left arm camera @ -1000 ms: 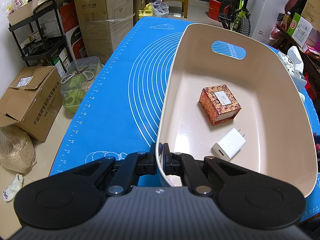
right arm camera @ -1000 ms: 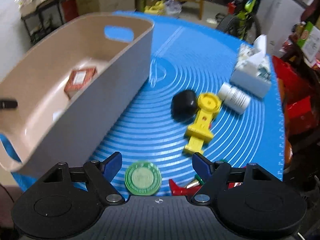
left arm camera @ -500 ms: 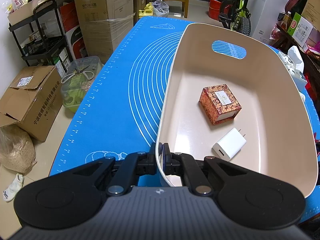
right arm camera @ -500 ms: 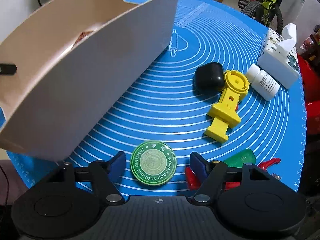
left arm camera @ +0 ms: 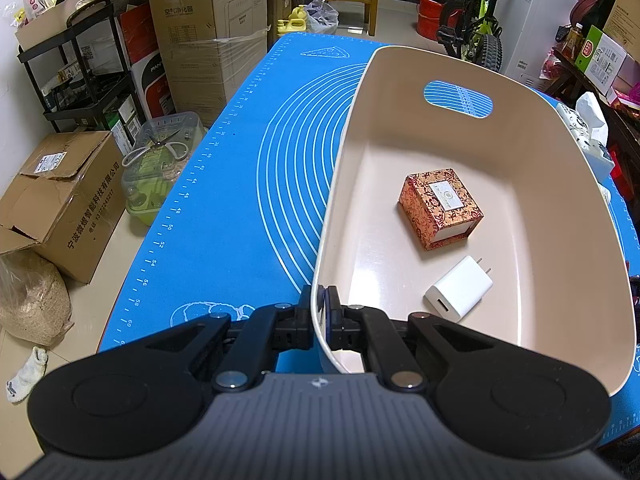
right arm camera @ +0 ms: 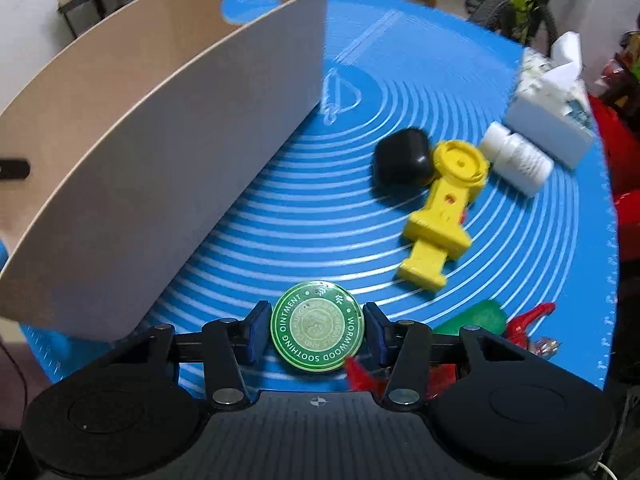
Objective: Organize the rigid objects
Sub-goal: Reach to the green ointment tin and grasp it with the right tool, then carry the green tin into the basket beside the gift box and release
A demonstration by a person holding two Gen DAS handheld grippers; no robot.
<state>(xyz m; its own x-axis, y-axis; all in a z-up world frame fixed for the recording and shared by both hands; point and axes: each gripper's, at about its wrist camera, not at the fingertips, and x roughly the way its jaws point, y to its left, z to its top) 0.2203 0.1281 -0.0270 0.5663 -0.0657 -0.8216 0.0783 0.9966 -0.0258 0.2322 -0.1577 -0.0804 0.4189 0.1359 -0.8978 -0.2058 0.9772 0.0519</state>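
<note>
My left gripper is shut on the near rim of a beige plastic bin. Inside the bin lie a red patterned box and a white charger. In the right wrist view the bin's outer wall stands at the left. My right gripper has its blue pads on both sides of a round green ointment tin that rests on the blue mat. The pads look just at the tin's edges; I cannot tell if they press it.
On the mat to the right lie a black case, a yellow plastic tool, a white bottle, a tissue pack, a green piece and red pieces. Boxes and shelves stand left of the table.
My right gripper has moved forward and down and narrowed around the green tin, which now sits between the pads. The left gripper and bin have not moved.
</note>
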